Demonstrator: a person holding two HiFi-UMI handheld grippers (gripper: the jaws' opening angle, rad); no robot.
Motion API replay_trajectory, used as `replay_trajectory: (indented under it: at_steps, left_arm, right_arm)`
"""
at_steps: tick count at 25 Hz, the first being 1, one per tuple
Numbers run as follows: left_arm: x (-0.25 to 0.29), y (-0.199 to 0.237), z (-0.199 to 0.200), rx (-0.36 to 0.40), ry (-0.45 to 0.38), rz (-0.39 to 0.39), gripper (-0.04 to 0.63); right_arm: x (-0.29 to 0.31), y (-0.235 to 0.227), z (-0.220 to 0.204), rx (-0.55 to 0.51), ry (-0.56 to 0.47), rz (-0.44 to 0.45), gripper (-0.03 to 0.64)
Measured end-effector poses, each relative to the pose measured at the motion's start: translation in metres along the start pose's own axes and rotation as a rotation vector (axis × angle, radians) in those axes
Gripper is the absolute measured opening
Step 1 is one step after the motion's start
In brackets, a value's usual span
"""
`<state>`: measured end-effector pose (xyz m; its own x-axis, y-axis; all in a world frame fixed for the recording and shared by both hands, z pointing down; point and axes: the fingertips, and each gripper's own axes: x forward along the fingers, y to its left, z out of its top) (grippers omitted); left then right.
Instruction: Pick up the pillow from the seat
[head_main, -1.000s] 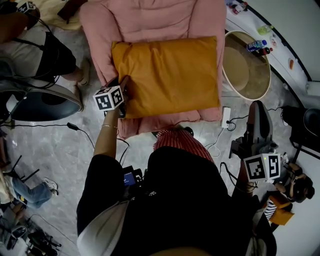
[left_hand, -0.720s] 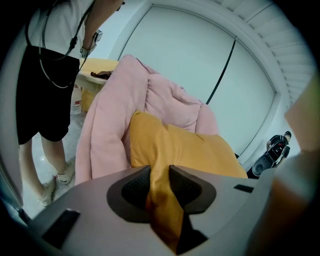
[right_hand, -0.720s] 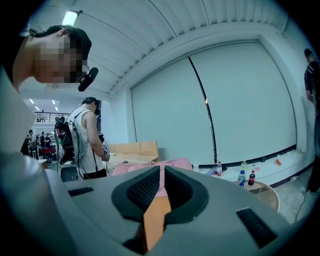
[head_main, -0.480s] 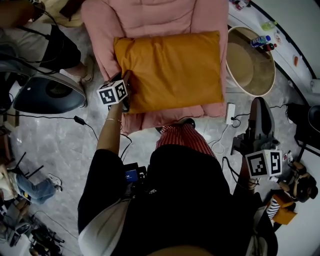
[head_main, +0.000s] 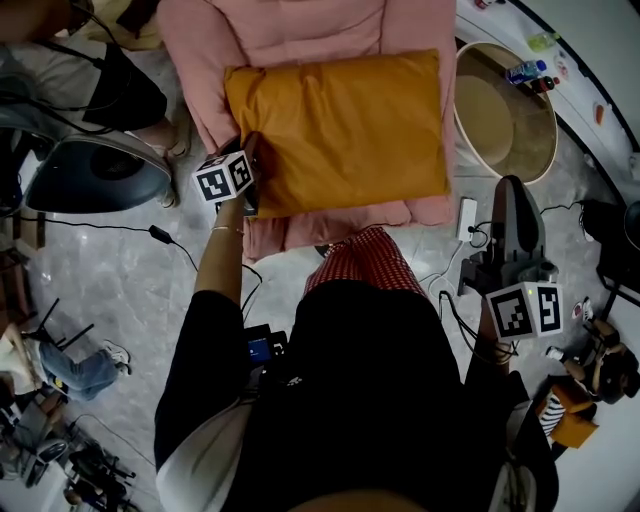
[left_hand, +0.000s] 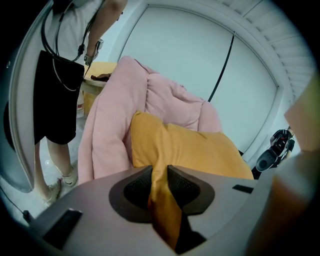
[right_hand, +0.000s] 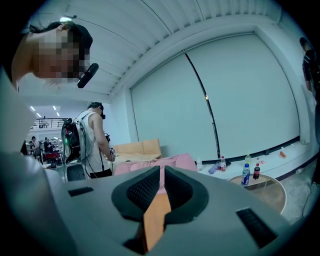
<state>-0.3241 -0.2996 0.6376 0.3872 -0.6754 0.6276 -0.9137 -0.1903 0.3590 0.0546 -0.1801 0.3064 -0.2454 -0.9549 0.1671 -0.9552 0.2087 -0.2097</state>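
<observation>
Pillow (head_main: 340, 130) corner at seat (head_main: 300, 228) edge pinched by left gripper (left_hand: 159, 172) jaws just closing, right gripper (right_hand: 161, 172) jaws together, well apart

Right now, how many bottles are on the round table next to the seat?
2: a blue-labelled bottle and a dark cola bottle, side by side at the round table's far rim. Other bottles stand on the ledge behind it; some may be hidden.

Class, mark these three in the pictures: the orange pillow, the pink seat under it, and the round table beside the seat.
pillow (head_main: 340, 130), head view, middle of its top face.
seat (head_main: 290, 30), head view, pink back cushion.
round table (head_main: 490, 125), head view, bare part of its top.
</observation>
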Motion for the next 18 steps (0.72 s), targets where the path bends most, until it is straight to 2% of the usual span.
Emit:
replay_trajectory:
  at_steps: [10,18]
  left_arm:
    - [0.002,0.000,0.001,0.002,0.005,0.018,0.098]
    - [0.000,0.002,-0.003,-0.027,0.005,0.039,0.098]
  right_arm:
    - [0.019,-0.007,-0.011,0.022,0.016,0.037,0.023]
    - [0.042,-0.021,-0.043,0.031,0.072,0.051,0.023]
